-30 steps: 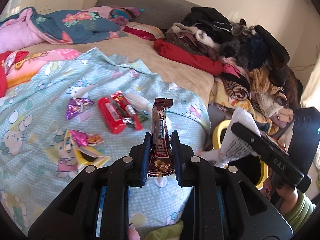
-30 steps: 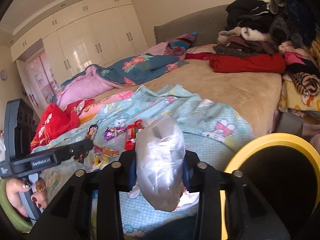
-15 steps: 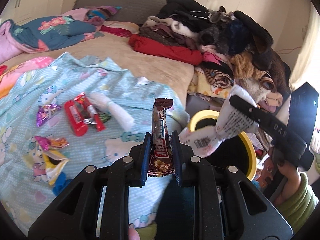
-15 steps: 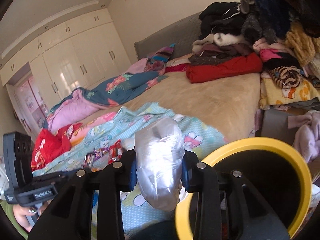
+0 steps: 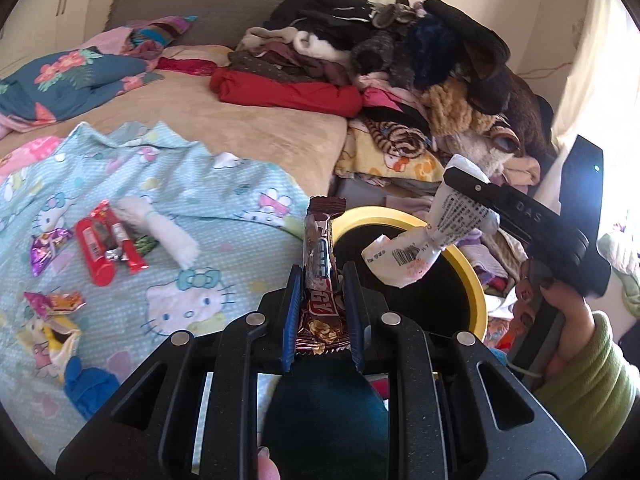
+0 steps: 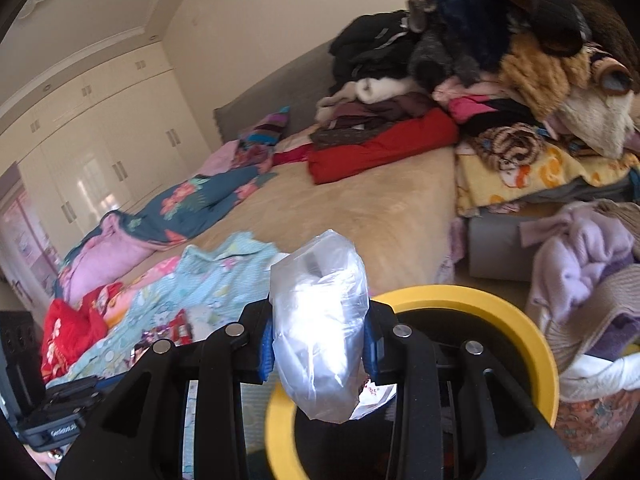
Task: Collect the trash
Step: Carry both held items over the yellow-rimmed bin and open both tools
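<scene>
Swinging both grippers off the bed toward the bin (image 6: 536, 344); left gripper (image 5: 322, 280) stays clamped on a bar (image 5: 320, 256), right gripper (image 6: 318, 340) on a bag (image 6: 320, 320) now hanging above the rim; drop looks next; more wrappers (image 5: 108, 246) left mid-bed.

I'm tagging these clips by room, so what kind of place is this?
Most likely a home bedroom: a bed with a cartoon-print sheet, a heap of clothes beside it, and built-in wardrobes along the far wall.

One chocolate bar (image 5: 319, 264) between the left jaws, one plastic bag (image 6: 320, 320) between the right jaws, one yellow-rimmed bin (image 5: 472, 280) just beyond them, two red packets (image 5: 94, 254).
</scene>
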The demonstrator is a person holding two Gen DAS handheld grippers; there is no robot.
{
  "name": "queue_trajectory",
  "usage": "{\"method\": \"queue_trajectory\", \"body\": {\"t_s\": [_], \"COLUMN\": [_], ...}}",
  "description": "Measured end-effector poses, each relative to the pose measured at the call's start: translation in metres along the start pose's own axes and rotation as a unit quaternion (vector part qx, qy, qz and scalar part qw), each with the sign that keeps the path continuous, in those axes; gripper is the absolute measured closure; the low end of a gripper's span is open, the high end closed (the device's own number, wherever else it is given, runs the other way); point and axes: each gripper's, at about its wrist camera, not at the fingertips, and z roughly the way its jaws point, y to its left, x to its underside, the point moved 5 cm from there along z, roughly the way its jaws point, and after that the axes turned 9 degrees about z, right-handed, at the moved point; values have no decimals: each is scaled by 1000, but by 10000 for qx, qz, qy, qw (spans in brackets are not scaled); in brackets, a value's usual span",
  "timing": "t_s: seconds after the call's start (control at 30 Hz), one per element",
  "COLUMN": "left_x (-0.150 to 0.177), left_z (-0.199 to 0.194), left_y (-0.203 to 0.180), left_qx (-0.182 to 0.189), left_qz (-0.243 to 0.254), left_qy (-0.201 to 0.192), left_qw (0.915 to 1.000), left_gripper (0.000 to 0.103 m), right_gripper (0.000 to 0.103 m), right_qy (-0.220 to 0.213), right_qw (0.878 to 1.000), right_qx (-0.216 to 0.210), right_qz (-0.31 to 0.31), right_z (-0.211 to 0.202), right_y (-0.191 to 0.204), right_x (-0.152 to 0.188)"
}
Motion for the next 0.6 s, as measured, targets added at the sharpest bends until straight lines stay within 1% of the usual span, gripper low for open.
{"method": "queue_trajectory", "body": {"t_s": [0.17,0.33,0.5,0.6], "left_x": [1,1,0,1], "left_z": [12,27,49,65], "left_y": [-17,-39,-58,-65], "left_qx": [198,431,615,753], "left_qz": [108,315,467,431], "left_qy": [110,174,330,459], "left_qw": [9997,9984,9965,9952], "left_gripper": [88,88,88,88], "right_gripper": [71,71,71,71], "right_qy": [70,179,242,267], "right_qw": [9994,9980,9968,9961], "right_qx": [311,508,597,618], "right_qz": [120,318,467,564], "right_z": [1,3,5,6], "right_y": [-25,-46,-60,-68], "right_x": [1,5,6,6]}}
